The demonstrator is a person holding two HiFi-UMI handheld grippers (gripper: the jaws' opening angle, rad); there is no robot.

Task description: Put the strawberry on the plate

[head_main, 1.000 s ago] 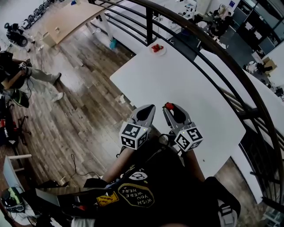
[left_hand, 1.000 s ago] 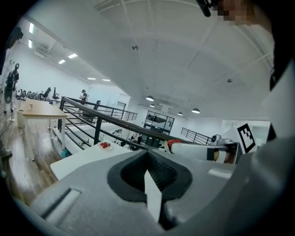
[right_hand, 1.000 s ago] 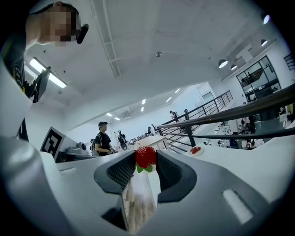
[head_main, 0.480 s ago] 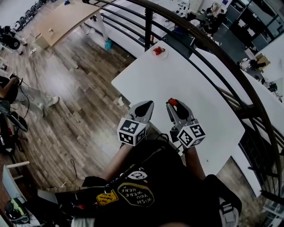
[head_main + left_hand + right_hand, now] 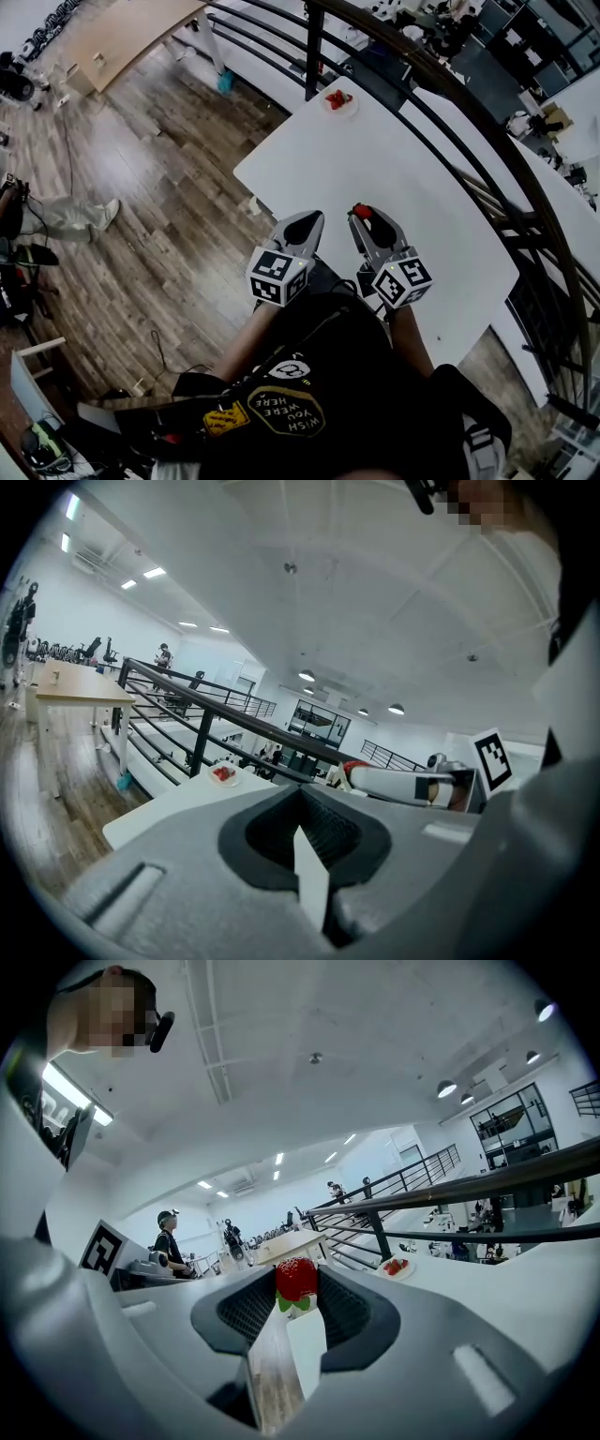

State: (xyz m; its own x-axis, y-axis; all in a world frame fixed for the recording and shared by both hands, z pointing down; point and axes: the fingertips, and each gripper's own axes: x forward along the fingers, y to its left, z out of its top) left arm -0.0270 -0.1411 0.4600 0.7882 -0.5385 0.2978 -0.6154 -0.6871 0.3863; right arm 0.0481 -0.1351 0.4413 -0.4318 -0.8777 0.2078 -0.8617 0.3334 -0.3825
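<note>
My right gripper (image 5: 360, 214) is shut on a red strawberry (image 5: 296, 1282) with green leaves, held at the jaw tips above the near part of the white table (image 5: 412, 206). The same strawberry (image 5: 361, 212) shows in the head view. A small white plate (image 5: 338, 100) with red strawberries on it sits at the table's far corner; in the right gripper view the plate (image 5: 397, 1267) lies ahead to the right. My left gripper (image 5: 302, 225) hangs beside the right one, shut with nothing in it. From the left gripper view the plate (image 5: 223, 774) is far ahead.
A dark metal railing (image 5: 441, 84) runs along the table's far side. Wooden floor (image 5: 150, 187) lies to the left, below the table edge, with a wooden table (image 5: 131, 37) further off. People stand in the background.
Both grippers have barely shifted, with the strawberry still in the right one. The head camera has moved slightly, so the table and plate sit a little differently in the view.
</note>
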